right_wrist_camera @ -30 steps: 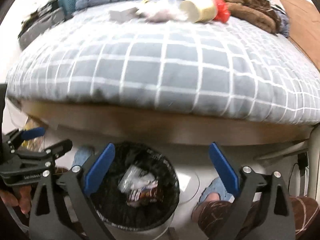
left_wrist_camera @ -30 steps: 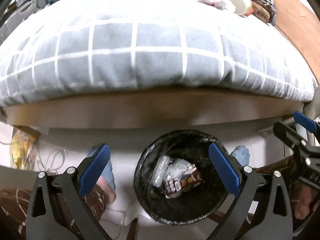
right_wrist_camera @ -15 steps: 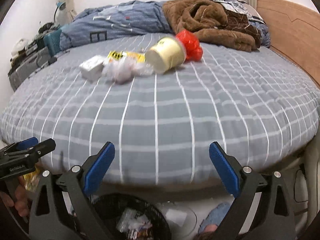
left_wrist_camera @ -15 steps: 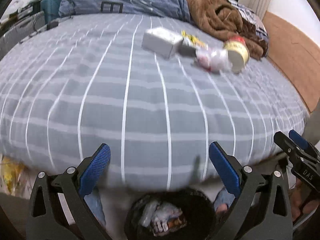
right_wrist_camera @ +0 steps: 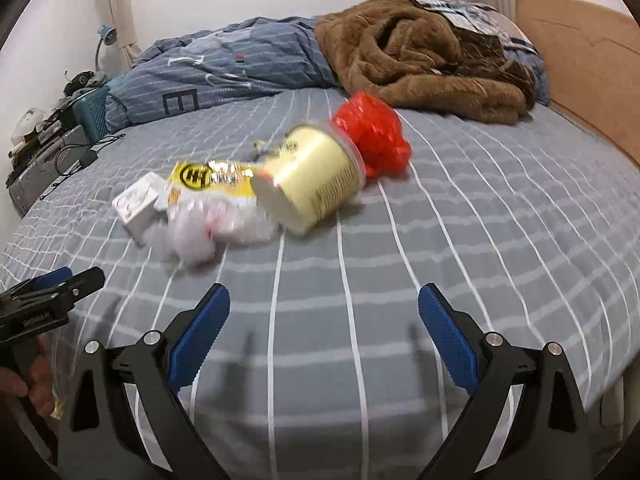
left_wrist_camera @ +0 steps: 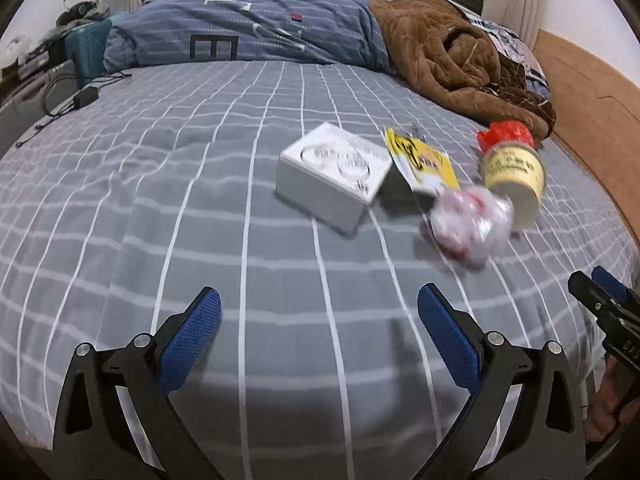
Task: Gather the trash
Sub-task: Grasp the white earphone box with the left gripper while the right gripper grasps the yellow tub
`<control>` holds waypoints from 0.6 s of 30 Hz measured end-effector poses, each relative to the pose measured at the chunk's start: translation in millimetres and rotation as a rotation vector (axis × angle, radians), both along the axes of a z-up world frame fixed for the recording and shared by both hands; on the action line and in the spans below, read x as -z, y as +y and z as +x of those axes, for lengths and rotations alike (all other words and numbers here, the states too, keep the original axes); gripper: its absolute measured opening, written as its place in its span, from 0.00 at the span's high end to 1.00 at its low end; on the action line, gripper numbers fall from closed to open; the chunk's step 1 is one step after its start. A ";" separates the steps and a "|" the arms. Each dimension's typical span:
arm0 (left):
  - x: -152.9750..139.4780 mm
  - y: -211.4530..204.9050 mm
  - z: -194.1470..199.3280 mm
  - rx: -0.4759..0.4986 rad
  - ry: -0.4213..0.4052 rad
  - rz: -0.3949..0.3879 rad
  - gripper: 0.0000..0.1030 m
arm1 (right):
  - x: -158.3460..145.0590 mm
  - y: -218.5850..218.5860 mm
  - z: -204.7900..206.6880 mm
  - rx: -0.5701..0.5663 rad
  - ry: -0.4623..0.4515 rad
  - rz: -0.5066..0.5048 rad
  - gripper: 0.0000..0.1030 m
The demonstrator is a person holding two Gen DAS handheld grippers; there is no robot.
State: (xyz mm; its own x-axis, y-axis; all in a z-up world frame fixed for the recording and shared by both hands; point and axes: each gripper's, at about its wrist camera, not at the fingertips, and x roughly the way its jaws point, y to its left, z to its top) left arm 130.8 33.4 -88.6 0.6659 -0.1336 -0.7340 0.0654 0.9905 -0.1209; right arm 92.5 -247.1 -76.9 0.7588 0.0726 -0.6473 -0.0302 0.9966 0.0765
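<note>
Trash lies in a cluster on the grey checked bed (left_wrist_camera: 200, 216) (right_wrist_camera: 480, 248): a white box (left_wrist_camera: 334, 172) (right_wrist_camera: 136, 202), a yellow wrapper (left_wrist_camera: 420, 160) (right_wrist_camera: 212, 178), a crumpled clear plastic wad (left_wrist_camera: 470, 226) (right_wrist_camera: 204, 226), a cream paper cup (left_wrist_camera: 514, 178) (right_wrist_camera: 308, 184) on its side and a red plastic piece (left_wrist_camera: 506, 136) (right_wrist_camera: 374, 146) behind it. My left gripper (left_wrist_camera: 318, 338) hovers open over the near bed, short of the box. My right gripper (right_wrist_camera: 324, 332) is open too, short of the cup. Each gripper shows at the other view's edge.
A blue striped duvet (left_wrist_camera: 248, 36) (right_wrist_camera: 224, 68) and a brown fleece blanket (left_wrist_camera: 452, 56) (right_wrist_camera: 420, 60) are heaped at the far side. A wooden headboard (right_wrist_camera: 580, 64) runs along the right. Cables and clutter (left_wrist_camera: 60, 80) sit at the left edge.
Both grippers have risen from over the black bin on the floor and tilted up over the bed. The bin has dropped out of view; the trash cluster is closer.
</note>
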 end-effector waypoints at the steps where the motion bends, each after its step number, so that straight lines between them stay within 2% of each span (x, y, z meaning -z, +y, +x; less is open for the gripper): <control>1: -1.2 -0.3 5.9 0.008 -0.005 -0.007 0.06 | -1.3 0.0 6.8 -0.013 -0.004 -0.002 0.11; 8: -2.6 -6.3 46.4 0.027 -0.016 0.015 0.06 | 7.9 -4.8 52.7 -0.062 0.013 -0.001 0.11; 18: -1.1 -3.6 80.2 0.034 -0.003 0.028 0.06 | -3.1 -7.8 89.9 -0.154 -0.019 -0.022 0.11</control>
State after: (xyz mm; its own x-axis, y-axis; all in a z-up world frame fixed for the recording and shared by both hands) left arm 211.0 29.8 -87.5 0.6634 -0.1355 -0.7359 0.0996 0.9907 -0.0927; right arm 182.4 -254.9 -73.8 0.7521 0.1750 -0.6354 -0.1839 0.9815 0.0526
